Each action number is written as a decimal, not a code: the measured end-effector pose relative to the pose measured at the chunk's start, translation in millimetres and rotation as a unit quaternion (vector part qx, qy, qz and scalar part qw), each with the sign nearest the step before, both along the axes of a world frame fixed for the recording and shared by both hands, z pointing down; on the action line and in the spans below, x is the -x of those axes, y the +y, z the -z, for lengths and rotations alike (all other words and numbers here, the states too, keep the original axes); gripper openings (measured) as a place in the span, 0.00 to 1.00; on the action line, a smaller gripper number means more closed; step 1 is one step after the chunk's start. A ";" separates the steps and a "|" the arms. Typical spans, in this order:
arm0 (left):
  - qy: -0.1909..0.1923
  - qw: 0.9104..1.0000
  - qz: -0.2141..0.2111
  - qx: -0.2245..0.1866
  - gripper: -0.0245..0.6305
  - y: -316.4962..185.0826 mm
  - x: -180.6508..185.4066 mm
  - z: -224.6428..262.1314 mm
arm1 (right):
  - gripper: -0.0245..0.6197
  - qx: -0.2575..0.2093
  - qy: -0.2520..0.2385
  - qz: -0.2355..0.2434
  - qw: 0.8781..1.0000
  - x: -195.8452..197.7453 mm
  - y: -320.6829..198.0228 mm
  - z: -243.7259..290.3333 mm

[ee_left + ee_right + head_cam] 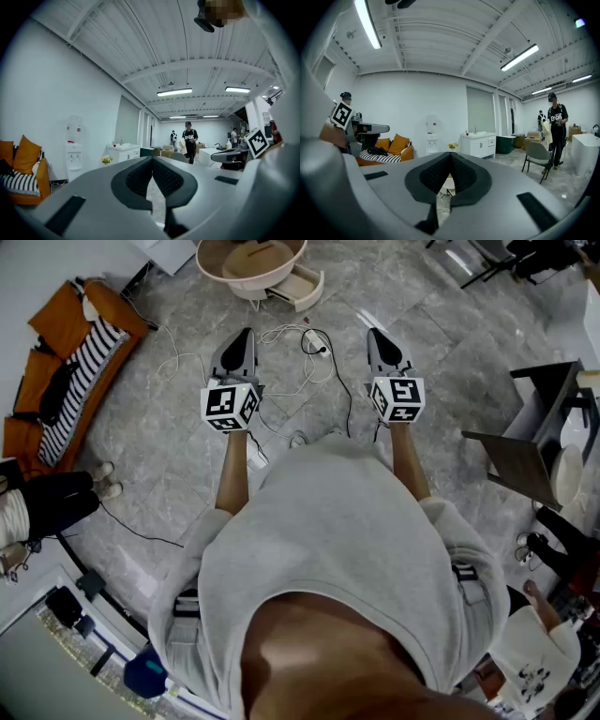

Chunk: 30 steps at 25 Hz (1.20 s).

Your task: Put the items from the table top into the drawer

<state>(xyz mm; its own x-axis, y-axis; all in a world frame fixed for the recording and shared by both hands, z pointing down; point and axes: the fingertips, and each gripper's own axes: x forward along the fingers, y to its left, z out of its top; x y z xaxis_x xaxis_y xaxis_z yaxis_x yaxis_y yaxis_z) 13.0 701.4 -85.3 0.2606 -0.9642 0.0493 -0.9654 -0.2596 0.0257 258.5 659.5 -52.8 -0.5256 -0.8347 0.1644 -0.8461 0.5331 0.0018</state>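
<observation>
A round white table (208,265) stands at the top of the head view, a few steps ahead of me, with its drawer (302,287) pulled open toward me. A tan flat item (258,253) lies on its top; I cannot tell what it is. My left gripper (247,333) and right gripper (373,332) are held side by side over the floor, pointing at the table and well short of it. Both are shut with nothing in them. In the left gripper view (152,159) and the right gripper view (451,154) the pads meet at the tips. The table (447,184) shows small through the right gripper's gap.
White and black cables (302,345) trail over the grey marble floor between me and the table. An orange sofa with a striped cushion (67,362) is at the left, dark furniture (530,442) at the right. A water dispenser (432,133), white cabinet (480,143), chair (538,157) and people (189,140) stand farther off.
</observation>
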 end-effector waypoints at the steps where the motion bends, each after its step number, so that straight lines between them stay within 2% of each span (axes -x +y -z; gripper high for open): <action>1: -0.001 1.000 0.000 -0.001 0.06 -0.7 1.2 0.5 | 0.07 0.000 0.001 0.001 1.000 1.8 -0.7 -0.1; 16: -0.003 1.000 0.013 0.002 0.06 6.3 -7.4 -1.3 | 0.07 0.003 -0.013 0.020 1.000 -0.4 -1.5 -4.5; 30: -0.007 1.000 0.025 0.010 0.06 -14.4 -65.5 -8.8 | 0.07 0.016 -0.016 0.055 0.998 -38.6 -22.6 -20.4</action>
<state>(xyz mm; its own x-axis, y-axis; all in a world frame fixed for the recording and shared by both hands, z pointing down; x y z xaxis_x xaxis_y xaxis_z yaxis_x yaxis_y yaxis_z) 78.5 687.1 -76.5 0.2115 -0.9748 0.0716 -0.9774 -0.2108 0.0165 297.1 636.9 -32.4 -0.6188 -0.7665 0.1720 -0.7820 0.6218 -0.0423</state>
